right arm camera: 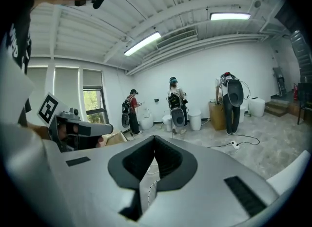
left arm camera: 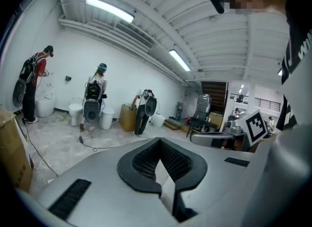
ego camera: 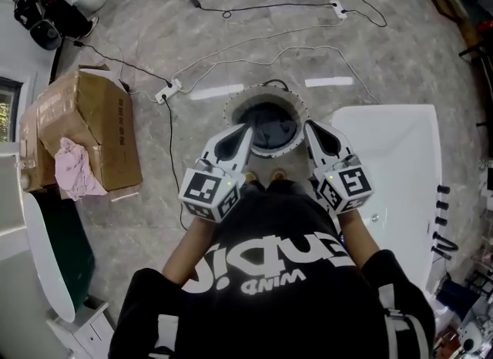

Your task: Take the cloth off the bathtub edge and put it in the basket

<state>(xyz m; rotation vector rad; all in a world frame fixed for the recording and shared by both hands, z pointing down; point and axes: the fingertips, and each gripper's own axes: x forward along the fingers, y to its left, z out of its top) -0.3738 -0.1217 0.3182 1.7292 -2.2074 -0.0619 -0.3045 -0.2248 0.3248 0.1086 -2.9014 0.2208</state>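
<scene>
A round wicker basket [ego camera: 233, 109] stands on the floor just ahead of the person's feet, and a dark grey cloth [ego camera: 271, 128] lies inside it. The white bathtub [ego camera: 400, 157] is to the basket's right, and I see no cloth on its visible edge. Both grippers are held up in front of the chest, above the basket's near rim. My left gripper [ego camera: 245, 128] [left arm camera: 159, 141] has its jaws together with nothing between them. My right gripper [ego camera: 308, 125] [right arm camera: 155, 138] is likewise shut and empty.
A cardboard box [ego camera: 85, 119] with a pink rag [ego camera: 77, 169] on it sits at the left, beside another white tub [ego camera: 46, 249]. Cables and a power strip [ego camera: 168, 90] cross the marble floor beyond the basket. Other people [right arm camera: 176, 102] stand by toilets at the far wall.
</scene>
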